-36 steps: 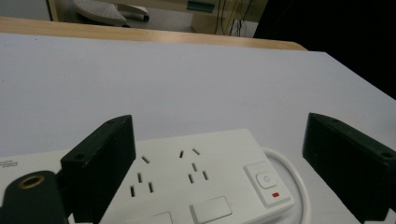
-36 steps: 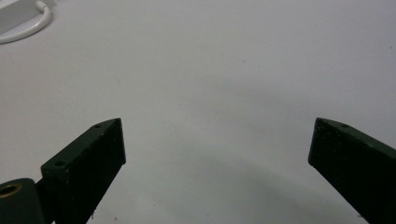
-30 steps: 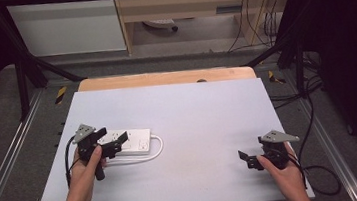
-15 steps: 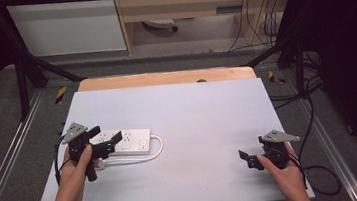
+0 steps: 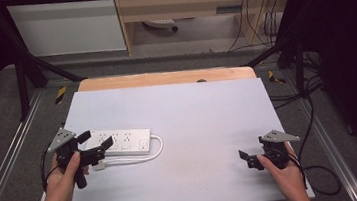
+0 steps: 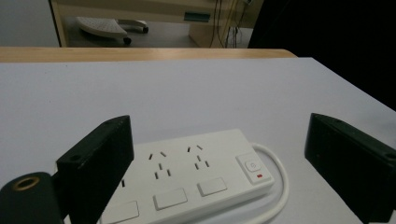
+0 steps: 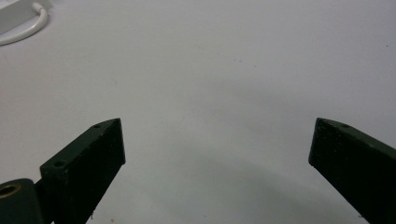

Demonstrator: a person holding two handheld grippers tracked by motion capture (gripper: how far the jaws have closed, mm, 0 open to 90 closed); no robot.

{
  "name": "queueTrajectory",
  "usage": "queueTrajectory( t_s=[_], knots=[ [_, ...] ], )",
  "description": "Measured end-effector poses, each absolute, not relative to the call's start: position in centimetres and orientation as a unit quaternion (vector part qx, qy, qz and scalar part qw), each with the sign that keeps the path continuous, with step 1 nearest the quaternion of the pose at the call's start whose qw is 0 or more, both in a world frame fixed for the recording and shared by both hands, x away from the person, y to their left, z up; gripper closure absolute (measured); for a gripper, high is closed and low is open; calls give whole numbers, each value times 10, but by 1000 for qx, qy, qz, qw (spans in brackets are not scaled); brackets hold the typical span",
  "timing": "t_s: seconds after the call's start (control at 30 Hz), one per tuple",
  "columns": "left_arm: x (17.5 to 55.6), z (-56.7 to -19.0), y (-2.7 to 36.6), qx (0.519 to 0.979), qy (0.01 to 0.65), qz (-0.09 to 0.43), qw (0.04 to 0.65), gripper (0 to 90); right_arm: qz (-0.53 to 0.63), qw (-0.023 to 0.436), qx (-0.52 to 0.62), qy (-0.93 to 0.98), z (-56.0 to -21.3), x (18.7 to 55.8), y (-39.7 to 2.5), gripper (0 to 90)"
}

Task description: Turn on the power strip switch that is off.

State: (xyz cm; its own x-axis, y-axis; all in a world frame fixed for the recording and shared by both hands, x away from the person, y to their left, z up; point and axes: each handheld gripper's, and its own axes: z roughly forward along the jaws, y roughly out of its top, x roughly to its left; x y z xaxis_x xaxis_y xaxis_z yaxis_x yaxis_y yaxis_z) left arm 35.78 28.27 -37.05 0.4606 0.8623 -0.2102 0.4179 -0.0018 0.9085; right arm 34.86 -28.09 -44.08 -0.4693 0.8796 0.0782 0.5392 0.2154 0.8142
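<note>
A white power strip point(image 5: 123, 140) lies flat on the left half of the pale table point(image 5: 192, 109), its white cable point(image 5: 157, 149) looping off its right end. My left gripper point(image 5: 95, 141) is open at the strip's left end, one jaw on each side of it. In the left gripper view the strip point(image 6: 187, 182), with several sockets and a switch, lies between and just past the wide-open gripper point(image 6: 219, 140). My right gripper point(image 5: 249, 159) is open and empty near the table's front right. In the right gripper view that gripper point(image 7: 217, 135) faces bare tabletop, with the cable point(image 7: 28, 28) at the top left corner.
A wooden strip point(image 5: 164, 78) borders the table's far edge. Black frame bars point(image 5: 22, 71) and metal rails point(image 5: 2, 164) flank the table. Cables point(image 5: 319, 171) trail on the floor at the right. Cabinets point(image 5: 68, 26) stand behind.
My left gripper has drawn back to the left, from over the power strip to its left end. The right gripper has stayed in place.
</note>
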Motion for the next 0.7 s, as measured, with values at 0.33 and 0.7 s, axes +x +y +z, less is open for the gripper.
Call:
queueTrajectory(
  t_s=[0.33,0.7],
  knots=[
    [342,-382,300,672,484,212,519,81,412,209,470,752,-441,349,-281,43],
    [325,-398,320,671,493,214,511,81,411,209,471,752,-441,349,-281,42]
  ],
)
